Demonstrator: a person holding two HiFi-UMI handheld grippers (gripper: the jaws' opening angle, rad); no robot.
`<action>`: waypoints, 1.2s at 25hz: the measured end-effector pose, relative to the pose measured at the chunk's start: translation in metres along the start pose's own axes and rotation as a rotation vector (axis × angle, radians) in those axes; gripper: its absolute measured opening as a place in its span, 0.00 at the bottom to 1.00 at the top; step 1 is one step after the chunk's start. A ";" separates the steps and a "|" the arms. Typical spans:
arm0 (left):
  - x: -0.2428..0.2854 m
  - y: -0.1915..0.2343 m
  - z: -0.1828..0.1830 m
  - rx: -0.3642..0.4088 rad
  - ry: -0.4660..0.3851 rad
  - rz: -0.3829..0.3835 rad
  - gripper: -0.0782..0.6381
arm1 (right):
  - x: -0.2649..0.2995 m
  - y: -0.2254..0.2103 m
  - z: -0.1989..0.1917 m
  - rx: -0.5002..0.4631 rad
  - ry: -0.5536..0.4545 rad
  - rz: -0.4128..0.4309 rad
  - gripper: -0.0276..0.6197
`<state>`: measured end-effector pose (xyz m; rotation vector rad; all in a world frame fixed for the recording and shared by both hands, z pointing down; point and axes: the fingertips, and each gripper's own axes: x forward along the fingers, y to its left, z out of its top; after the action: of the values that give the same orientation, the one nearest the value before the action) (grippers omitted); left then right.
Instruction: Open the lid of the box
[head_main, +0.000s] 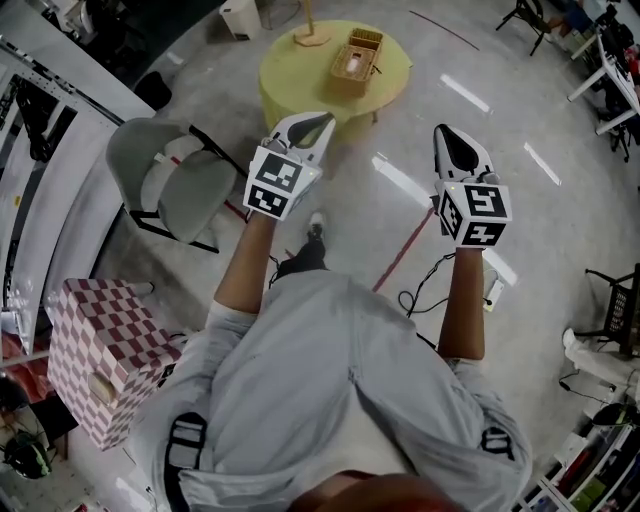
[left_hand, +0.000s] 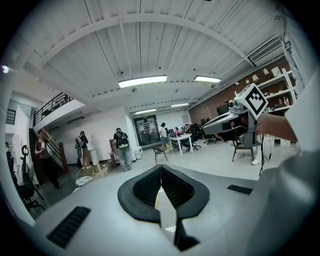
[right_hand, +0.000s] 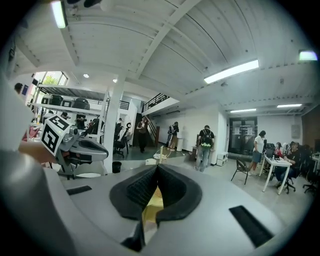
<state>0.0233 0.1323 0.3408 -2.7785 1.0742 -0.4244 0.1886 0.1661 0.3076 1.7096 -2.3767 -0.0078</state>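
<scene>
A small woven box (head_main: 355, 58) sits on a round yellow table (head_main: 290, 85) on the floor ahead of me, beside a slim wooden stand (head_main: 311, 36). Both grippers are held out in the air short of the table, pointing toward it. My left gripper (head_main: 325, 118) has its jaws together with nothing between them, its tip just over the table's near edge; its jaws also meet in the left gripper view (left_hand: 161, 167). My right gripper (head_main: 445, 130) is to the right of the table, shut and empty, and looks the same in its own view (right_hand: 158, 167).
A grey chair (head_main: 165, 180) stands left of the table. A pink-and-white checkered box (head_main: 105, 355) is at my lower left. Cables (head_main: 425, 285) and a red tape line (head_main: 400, 250) lie on the floor. Several people (right_hand: 206, 145) stand farther off in the room.
</scene>
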 end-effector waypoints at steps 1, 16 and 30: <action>0.005 0.001 -0.002 -0.001 0.003 -0.002 0.15 | 0.004 -0.003 -0.002 0.010 0.003 0.003 0.08; 0.104 0.090 -0.031 -0.026 0.033 -0.025 0.15 | 0.135 -0.038 -0.019 -0.006 0.097 0.013 0.08; 0.176 0.228 -0.037 -0.052 -0.001 -0.031 0.15 | 0.269 -0.050 0.009 -0.020 0.126 -0.039 0.08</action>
<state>-0.0091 -0.1551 0.3622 -2.8432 1.0584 -0.4040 0.1528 -0.1034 0.3379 1.6954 -2.2455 0.0675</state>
